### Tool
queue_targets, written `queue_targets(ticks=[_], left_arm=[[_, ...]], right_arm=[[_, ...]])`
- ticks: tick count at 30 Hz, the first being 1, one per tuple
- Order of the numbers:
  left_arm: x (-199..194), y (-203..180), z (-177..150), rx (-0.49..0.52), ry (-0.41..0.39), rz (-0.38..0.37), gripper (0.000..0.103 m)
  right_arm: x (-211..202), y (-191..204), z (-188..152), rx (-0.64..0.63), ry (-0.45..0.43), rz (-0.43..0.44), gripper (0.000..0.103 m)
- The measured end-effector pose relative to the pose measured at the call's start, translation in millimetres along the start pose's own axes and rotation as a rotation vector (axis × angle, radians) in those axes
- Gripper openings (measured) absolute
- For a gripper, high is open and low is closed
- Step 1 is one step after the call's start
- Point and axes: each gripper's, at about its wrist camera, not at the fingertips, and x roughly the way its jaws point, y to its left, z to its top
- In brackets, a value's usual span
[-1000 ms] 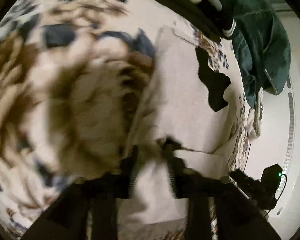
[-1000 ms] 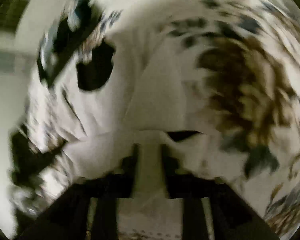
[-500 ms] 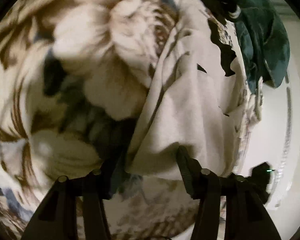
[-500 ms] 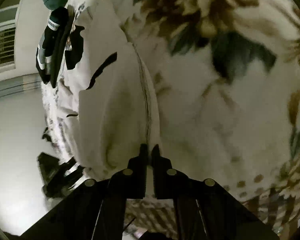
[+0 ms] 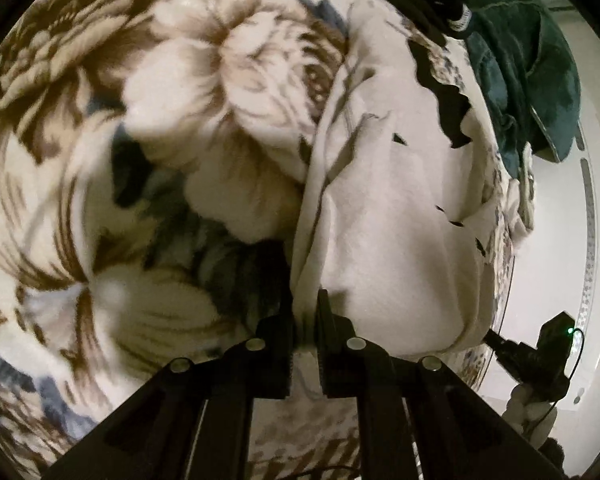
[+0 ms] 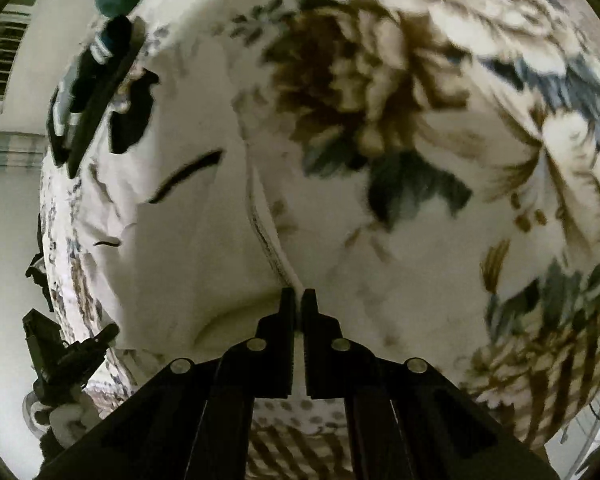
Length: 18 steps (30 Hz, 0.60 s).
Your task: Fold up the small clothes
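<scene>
A small cream garment (image 5: 400, 216) lies on a floral blanket (image 5: 140, 160). Black patches show along its far edge. My left gripper (image 5: 305, 300) is shut on its near left edge, with cloth bunched between the fingers. In the right wrist view the same garment (image 6: 188, 240) lies to the left. My right gripper (image 6: 298, 300) is shut on its ribbed hem (image 6: 268, 236) at the near right corner. Both grippers hold the cloth low, close to the blanket.
The floral blanket (image 6: 420, 160) covers the bed. A dark green garment (image 5: 524, 64) lies at the far edge. A black item with a white-striped cuff (image 6: 100, 60) lies beside it. A black device (image 5: 548, 356) sits beyond the bed's edge, over a pale floor (image 6: 8, 260).
My left gripper was open half a second ago and has closed on the garment's edge. My right gripper stays shut on the hem. The blur of a second ago has gone.
</scene>
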Motion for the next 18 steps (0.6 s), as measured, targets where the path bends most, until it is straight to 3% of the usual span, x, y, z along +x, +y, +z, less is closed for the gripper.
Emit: queue_targets(ticks=[4,7,9,10,13,14,15,18], left_arm=[[2.3,4.7,0.7,-0.009,0.025,-0.006,0.007],[17.0,9.6,-1.4,-0.008,0.073,0.0,0.008],[15.1,4.7,1.9,-0.005,0.091,-0.02,0.017],[11.2,2.7,4.1,-0.006,0.09,-0.02,0.021],[-7.6,-3.1,15.3,-0.002,0.032,-0.04,0.031],[-9.7,-4.2,18.7,0.002,0.016,-0.04,0.046],[-10.9,-7.3,25.6,0.012,-0.008,-0.052,0.053],[1.4,-21.5,45.7,0.044,-0.029,-0.072,0.053]], right_arm=[[-3.5,-4.3,0.2,-0.011,-0.003,-0.054,0.003],[21.8,-15.9,1.9,-0.015,0.096,-0.072,0.003],[39.0,-15.1,4.1,-0.02,0.192,-0.014,0.004],[39.7,-13.9,6.6,-0.015,0.198,-0.01,0.01],[19.7,-13.2,18.9,0.006,0.113,0.021,0.033],[11.9,-16.7,24.9,0.037,0.065,0.035,0.04],[8.9,-19.1,29.1,0.054,0.04,0.05,0.04],[10.8,-26.9,45.5,0.126,-0.009,0.116,0.04]])
